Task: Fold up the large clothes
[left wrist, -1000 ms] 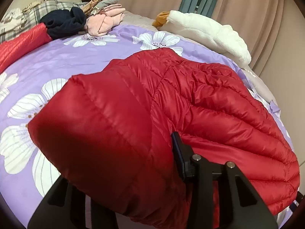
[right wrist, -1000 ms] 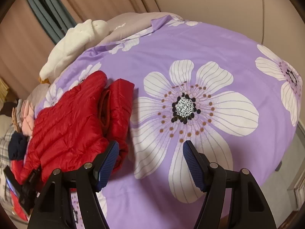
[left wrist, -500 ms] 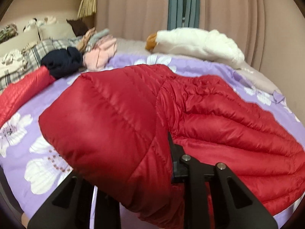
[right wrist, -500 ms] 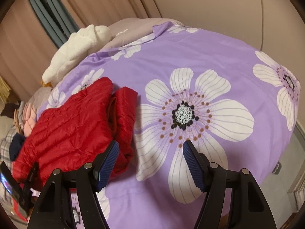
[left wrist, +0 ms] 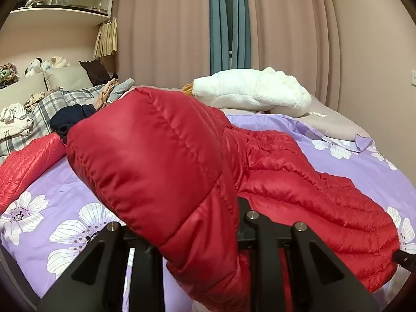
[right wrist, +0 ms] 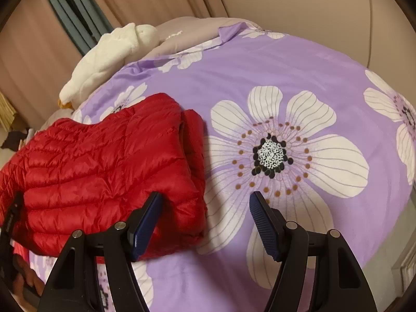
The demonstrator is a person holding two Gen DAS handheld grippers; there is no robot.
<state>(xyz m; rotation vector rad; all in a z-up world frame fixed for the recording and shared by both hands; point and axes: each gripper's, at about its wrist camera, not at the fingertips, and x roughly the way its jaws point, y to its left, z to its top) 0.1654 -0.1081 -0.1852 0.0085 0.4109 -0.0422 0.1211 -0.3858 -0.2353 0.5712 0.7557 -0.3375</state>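
A red quilted puffer jacket [left wrist: 299, 182] lies on the purple flowered bed sheet [left wrist: 364, 161]. My left gripper [left wrist: 187, 231] is shut on a thick fold of it. That fold [left wrist: 156, 156] is raised off the bed and bulges over the fingers, hiding their tips. In the right wrist view the jacket [right wrist: 104, 161] lies at the left, its folded edge beside my left-hand finger [right wrist: 148, 218]. My right gripper [right wrist: 205, 200] hangs open above the sheet [right wrist: 286, 78] with nothing between its pads. The left gripper's black body [right wrist: 10, 215] shows at the jacket's far left edge.
A white fleece garment [left wrist: 249, 91] lies at the bed's far side by the curtains. Another red quilted piece [left wrist: 26, 161], a dark navy garment [left wrist: 70, 117], a plaid blanket [left wrist: 46, 109] and pillows crowd the head end. Shelves [left wrist: 57, 13] hang above. The bed's edge drops off at the right [right wrist: 395, 260].
My left gripper has risen with the jacket fold in it, and its view has tipped up toward the curtains. In the right wrist view the jacket has shifted rightward. The right gripper stayed still.
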